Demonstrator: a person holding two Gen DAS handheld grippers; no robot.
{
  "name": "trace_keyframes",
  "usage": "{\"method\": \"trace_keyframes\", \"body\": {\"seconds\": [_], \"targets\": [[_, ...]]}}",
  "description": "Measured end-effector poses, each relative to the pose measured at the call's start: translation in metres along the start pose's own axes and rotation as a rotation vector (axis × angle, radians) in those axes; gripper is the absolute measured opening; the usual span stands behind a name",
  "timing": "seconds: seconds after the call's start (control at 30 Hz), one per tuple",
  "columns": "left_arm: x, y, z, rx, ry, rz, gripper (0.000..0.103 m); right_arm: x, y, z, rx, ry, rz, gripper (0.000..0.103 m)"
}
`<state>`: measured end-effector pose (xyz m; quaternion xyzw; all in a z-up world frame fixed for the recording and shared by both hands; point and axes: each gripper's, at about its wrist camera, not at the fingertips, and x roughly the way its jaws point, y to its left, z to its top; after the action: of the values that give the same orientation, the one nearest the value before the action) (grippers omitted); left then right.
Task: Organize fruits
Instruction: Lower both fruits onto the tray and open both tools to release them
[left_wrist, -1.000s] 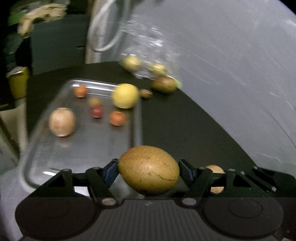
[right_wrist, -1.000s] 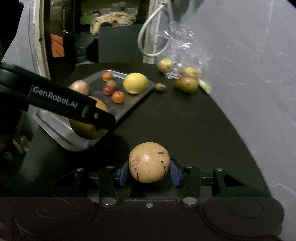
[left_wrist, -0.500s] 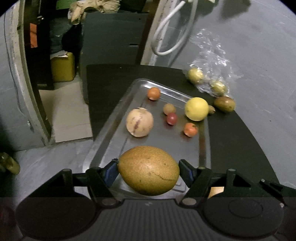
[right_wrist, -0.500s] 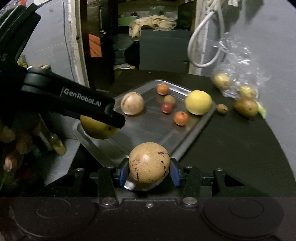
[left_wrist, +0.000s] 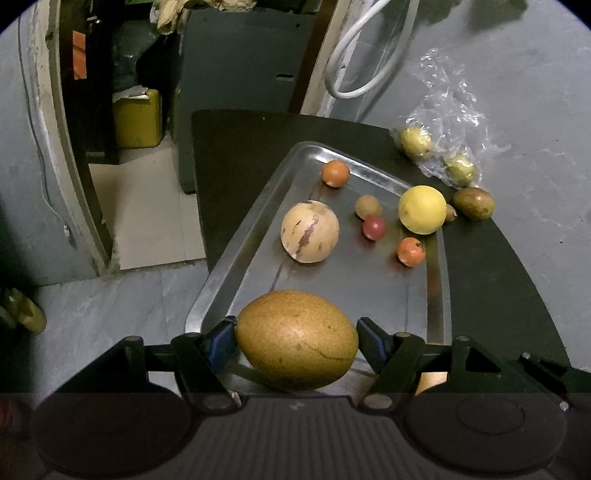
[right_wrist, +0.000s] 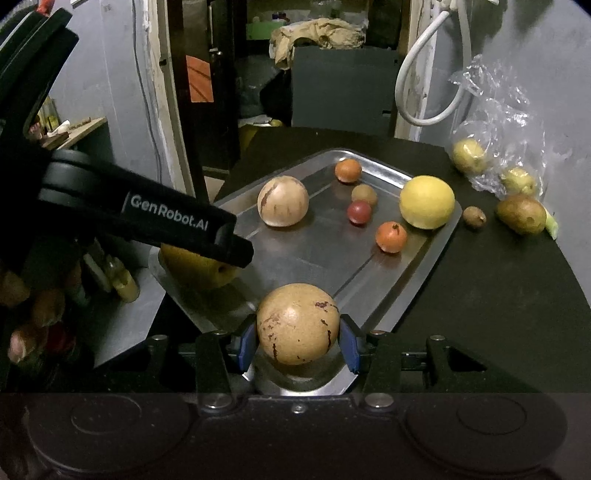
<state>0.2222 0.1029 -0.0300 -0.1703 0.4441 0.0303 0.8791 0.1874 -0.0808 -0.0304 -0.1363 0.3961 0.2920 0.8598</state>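
The left gripper (left_wrist: 296, 341) is closed on a large brown-yellow oval fruit (left_wrist: 296, 339), held over the near end of the metal tray (left_wrist: 243, 258), which lies on the dark worktop (left_wrist: 491, 295). The right gripper (right_wrist: 297, 341) clamps a round tan fruit with dark red streaks (right_wrist: 297, 323) above the tray's near corner. On the tray lie a pale streaked round fruit (left_wrist: 309, 231), a yellow citrus (left_wrist: 422, 209) by the right rim, two small orange fruits (left_wrist: 335, 173) (left_wrist: 410, 252), a small red one (left_wrist: 373, 227) and a small brownish one (left_wrist: 368, 206). Off the tray, near the worktop's far right edge, lies a brown-green fruit (left_wrist: 473, 203), beside a clear plastic bag (left_wrist: 447, 122) holding two yellow-green fruits (left_wrist: 416, 141).
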Motion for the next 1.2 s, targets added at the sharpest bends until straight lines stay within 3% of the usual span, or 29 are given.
{"method": "trace_keyframes", "body": {"seconds": [0.63,0.83,1.2], "targets": [[0.001,-0.009,-0.006,0.020,0.022,0.033,0.076,-0.003,0.001,-0.009,-0.013,0.003,-0.029,0.051],[-0.006,-0.012,-0.013,0.050,0.031,0.055,0.085,-0.016,-0.004,-0.016,0.012,-0.018,-0.035,0.060],[-0.040,-0.014,-0.037,0.036,0.052,0.039,0.102,-0.046,-0.018,-0.032,0.108,-0.038,-0.047,0.092]]}}
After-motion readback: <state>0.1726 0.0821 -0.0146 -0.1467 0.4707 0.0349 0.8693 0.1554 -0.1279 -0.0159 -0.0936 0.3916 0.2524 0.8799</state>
